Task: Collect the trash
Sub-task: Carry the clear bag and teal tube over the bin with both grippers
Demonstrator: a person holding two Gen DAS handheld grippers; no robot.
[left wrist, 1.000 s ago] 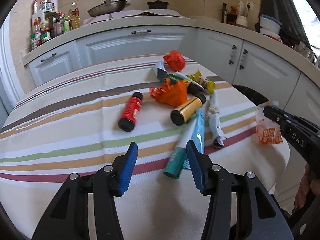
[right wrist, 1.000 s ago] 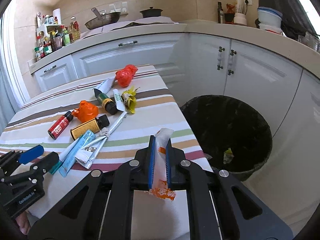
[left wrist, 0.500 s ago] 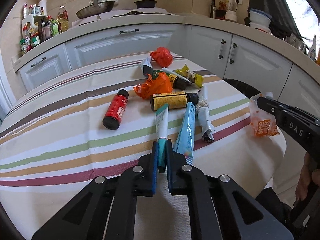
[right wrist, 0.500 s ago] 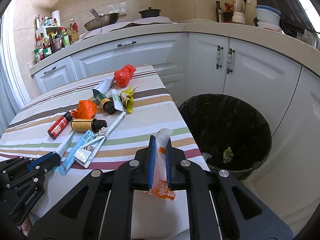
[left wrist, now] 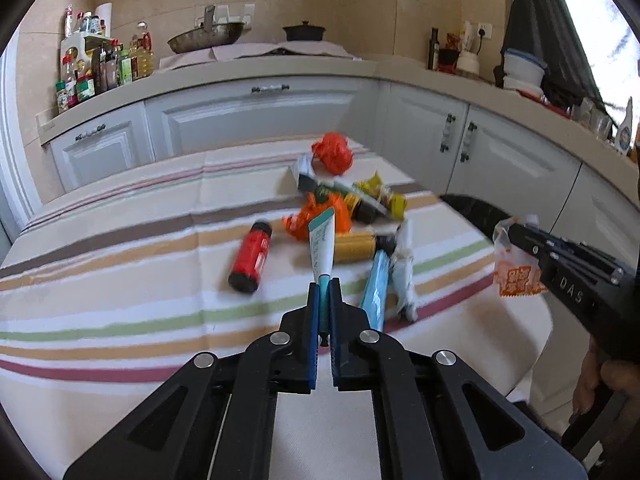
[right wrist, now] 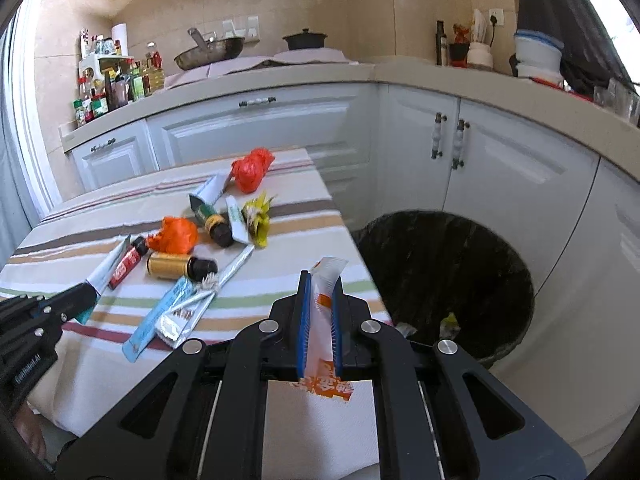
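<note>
The left hand-held gripper [left wrist: 325, 290] is clenched on the cap end of a white tube [left wrist: 322, 249], lifted off the striped surface [left wrist: 120, 280]; the right hand-held gripper [right wrist: 320, 300] pinches an orange-printed sachet [right wrist: 325, 304] short of the black bin [right wrist: 444, 280]. The tube is held only at its tip, so it could swing or slip. Beyond lie a red bottle [left wrist: 251, 258], a gold bottle [left wrist: 356, 246] and crumpled wrappers, then white cabinets [left wrist: 256, 120].
</note>
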